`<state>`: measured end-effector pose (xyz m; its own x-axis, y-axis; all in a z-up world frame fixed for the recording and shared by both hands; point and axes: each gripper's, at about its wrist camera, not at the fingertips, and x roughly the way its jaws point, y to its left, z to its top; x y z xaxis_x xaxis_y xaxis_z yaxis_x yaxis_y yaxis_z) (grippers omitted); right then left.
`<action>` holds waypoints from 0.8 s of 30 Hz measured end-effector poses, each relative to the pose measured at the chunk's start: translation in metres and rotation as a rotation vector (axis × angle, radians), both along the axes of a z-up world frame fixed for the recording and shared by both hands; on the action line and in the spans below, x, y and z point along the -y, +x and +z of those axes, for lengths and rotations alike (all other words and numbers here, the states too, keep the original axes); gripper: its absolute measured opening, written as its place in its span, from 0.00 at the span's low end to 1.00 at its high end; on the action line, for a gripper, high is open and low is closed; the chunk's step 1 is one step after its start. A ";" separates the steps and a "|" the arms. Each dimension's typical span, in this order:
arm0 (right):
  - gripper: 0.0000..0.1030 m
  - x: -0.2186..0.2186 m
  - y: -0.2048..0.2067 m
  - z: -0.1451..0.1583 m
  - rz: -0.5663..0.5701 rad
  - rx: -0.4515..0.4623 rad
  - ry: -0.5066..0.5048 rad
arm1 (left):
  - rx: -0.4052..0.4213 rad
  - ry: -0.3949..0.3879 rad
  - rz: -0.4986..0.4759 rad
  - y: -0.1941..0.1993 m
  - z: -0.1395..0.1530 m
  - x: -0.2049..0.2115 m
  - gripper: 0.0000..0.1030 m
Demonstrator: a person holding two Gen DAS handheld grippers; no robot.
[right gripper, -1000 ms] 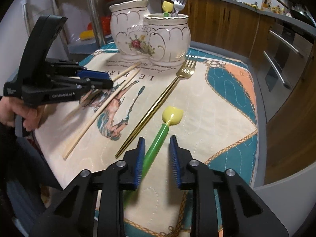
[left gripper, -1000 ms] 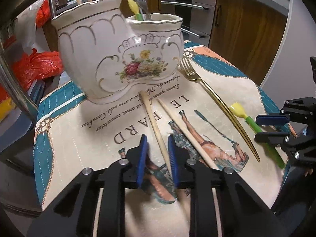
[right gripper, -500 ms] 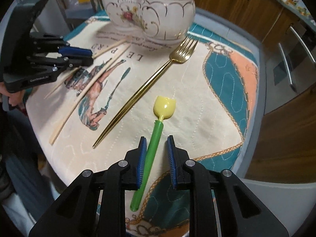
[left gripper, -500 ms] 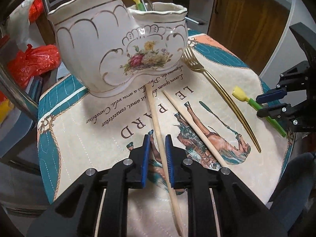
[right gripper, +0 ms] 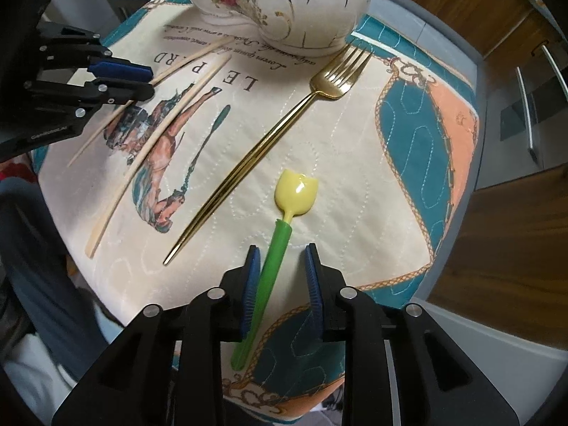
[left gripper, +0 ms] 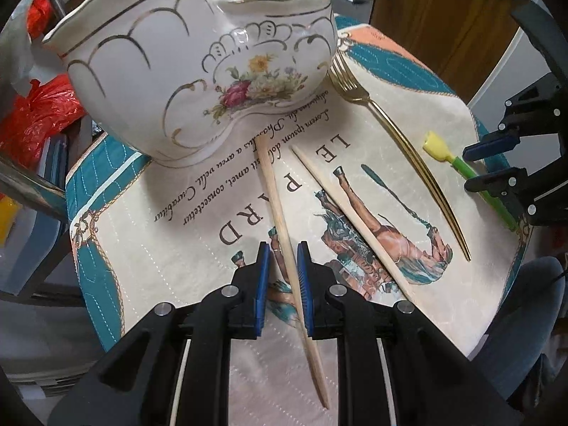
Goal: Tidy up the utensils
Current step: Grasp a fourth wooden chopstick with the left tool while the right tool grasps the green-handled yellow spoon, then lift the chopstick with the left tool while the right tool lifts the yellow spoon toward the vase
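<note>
The left gripper (left gripper: 283, 277) straddles a chopstick (left gripper: 280, 209) on the mat (left gripper: 149, 248), jaws narrow, pads not pressing it. The right gripper (right gripper: 282, 277), jaws just widened, frames the spoon (right gripper: 275, 259), which touches only its left pad. A holder (left gripper: 198, 71) stands beyond both.

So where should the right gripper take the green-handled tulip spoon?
Grip the tulip spoon mid-handle, coming straight down from above. It lies flat on the placemat, and the straight green shaft is narrow enough for the right gripper, which already straddles it. Avoid the rounded yellow bowl.
</note>
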<state>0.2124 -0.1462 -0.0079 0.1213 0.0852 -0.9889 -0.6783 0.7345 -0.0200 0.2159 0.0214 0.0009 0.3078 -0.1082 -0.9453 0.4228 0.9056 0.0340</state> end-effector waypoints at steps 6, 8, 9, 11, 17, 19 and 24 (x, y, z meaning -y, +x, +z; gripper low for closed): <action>0.11 -0.006 0.002 -0.002 0.009 -0.010 0.008 | 0.010 0.032 0.001 -0.002 0.002 0.007 0.06; 0.10 -0.007 0.001 -0.002 0.002 0.000 0.016 | 0.023 0.027 0.011 -0.009 0.002 0.007 0.06; 0.10 -0.006 0.001 -0.002 -0.001 0.004 0.020 | 0.028 0.019 0.020 -0.012 0.002 0.005 0.06; 0.10 -0.005 0.000 -0.002 -0.003 0.015 0.020 | 0.039 0.011 0.030 -0.017 0.002 0.000 0.05; 0.10 0.011 -0.004 0.007 -0.032 0.067 0.049 | 0.121 -0.060 0.095 -0.033 0.015 -0.028 0.05; 0.10 0.018 -0.002 0.012 -0.050 0.084 0.068 | 0.151 -0.090 0.124 -0.039 0.021 -0.043 0.05; 0.10 0.043 0.004 0.032 -0.105 0.140 0.167 | 0.219 -0.143 0.193 -0.053 0.034 -0.074 0.05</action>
<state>0.2160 -0.1891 0.0244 0.2729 0.2256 -0.9352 -0.5972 0.8019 0.0192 0.1626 0.0955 0.0344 0.5301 -0.1548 -0.8337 0.2398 0.9704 -0.0277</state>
